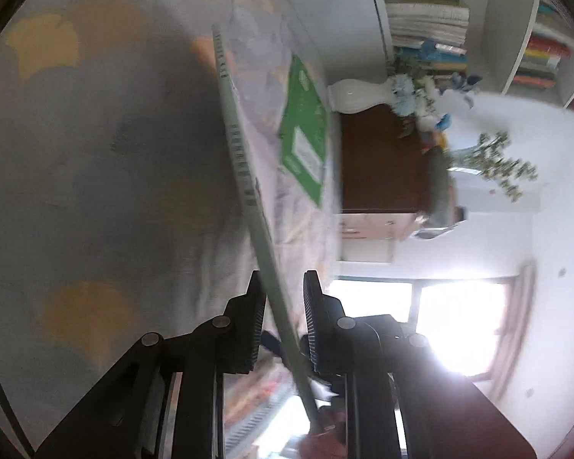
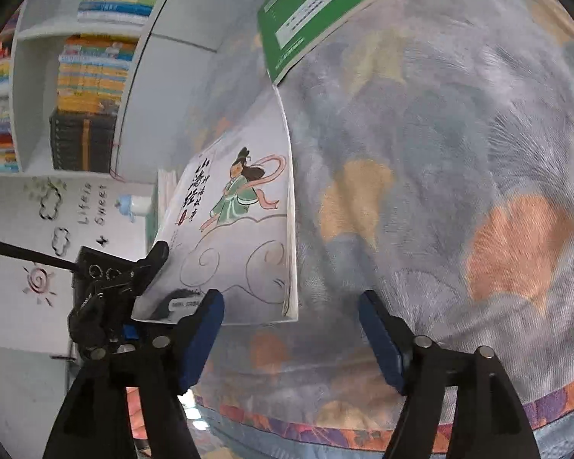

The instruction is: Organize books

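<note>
Clamped on the lower edge of a thin white illustrated paperback book [image 1: 245, 176], the black-fingered left gripper [image 1: 285, 287] holds it on edge above a pale blue bedspread with orange leaf shapes [image 1: 76, 145]. From the right wrist view, the same book [image 2: 245, 237] shows a cover drawing of a robed figure over swirling clouds, with the left gripper [image 2: 153, 264] pinching its corner. Jaws of the blue-padded right gripper [image 2: 291, 315] stand wide apart just below the book, with nothing pressed between the pads. A green paperback book with a white label [image 2: 317, 4] lies flat on the bedspread beyond. White shelves packed with stacked books [image 2: 92, 76] line the wall behind.
</note>
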Action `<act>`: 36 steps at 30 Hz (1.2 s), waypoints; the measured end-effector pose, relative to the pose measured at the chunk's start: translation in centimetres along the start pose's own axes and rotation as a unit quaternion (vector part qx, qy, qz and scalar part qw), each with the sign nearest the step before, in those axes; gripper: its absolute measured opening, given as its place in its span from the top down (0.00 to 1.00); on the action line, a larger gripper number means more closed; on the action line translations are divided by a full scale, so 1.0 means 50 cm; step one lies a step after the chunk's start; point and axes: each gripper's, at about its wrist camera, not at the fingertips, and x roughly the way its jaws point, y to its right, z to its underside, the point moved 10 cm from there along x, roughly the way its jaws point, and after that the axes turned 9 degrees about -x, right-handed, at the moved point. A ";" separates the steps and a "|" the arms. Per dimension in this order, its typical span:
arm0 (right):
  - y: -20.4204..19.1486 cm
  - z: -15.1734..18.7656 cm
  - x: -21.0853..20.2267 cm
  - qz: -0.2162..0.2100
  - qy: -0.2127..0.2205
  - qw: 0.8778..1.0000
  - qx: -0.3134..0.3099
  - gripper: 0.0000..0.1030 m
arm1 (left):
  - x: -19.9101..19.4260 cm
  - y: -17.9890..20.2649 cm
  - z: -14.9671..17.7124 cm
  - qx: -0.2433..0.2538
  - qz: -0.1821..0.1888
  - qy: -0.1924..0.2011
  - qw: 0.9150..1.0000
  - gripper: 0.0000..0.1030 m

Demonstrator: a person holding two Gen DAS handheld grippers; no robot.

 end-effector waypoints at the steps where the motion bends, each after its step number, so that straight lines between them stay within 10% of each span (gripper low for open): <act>1: 0.000 -0.005 0.001 -0.025 0.005 1.000 0.017 0.30 | 0.000 0.006 -0.001 -0.011 0.014 -0.004 1.000 0.85; 5: -0.012 -0.042 0.022 -0.099 0.027 0.993 0.059 0.36 | -0.003 0.014 -0.006 -0.040 0.042 -0.013 0.998 0.85; 9: -0.049 -0.079 0.049 -0.110 0.045 0.992 0.047 0.79 | -0.011 -0.008 -0.011 0.009 -0.045 0.004 0.999 0.85; 13: -0.109 -0.074 0.053 0.004 0.031 0.994 -0.105 0.81 | -0.019 0.012 0.002 0.140 -0.153 0.021 0.978 0.85; 16: -0.151 -0.062 0.050 0.049 0.022 0.980 -0.190 0.81 | -0.036 0.036 -0.001 0.159 -0.137 0.023 0.978 0.85; 25: -0.305 -0.090 0.018 0.040 0.046 0.952 -0.301 0.81 | -0.173 0.118 -0.043 0.179 -0.072 0.086 0.977 0.85; 36: -0.591 -0.128 0.175 -0.021 0.033 0.922 -0.385 0.78 | -0.450 0.126 -0.168 0.169 -0.072 0.235 0.954 0.85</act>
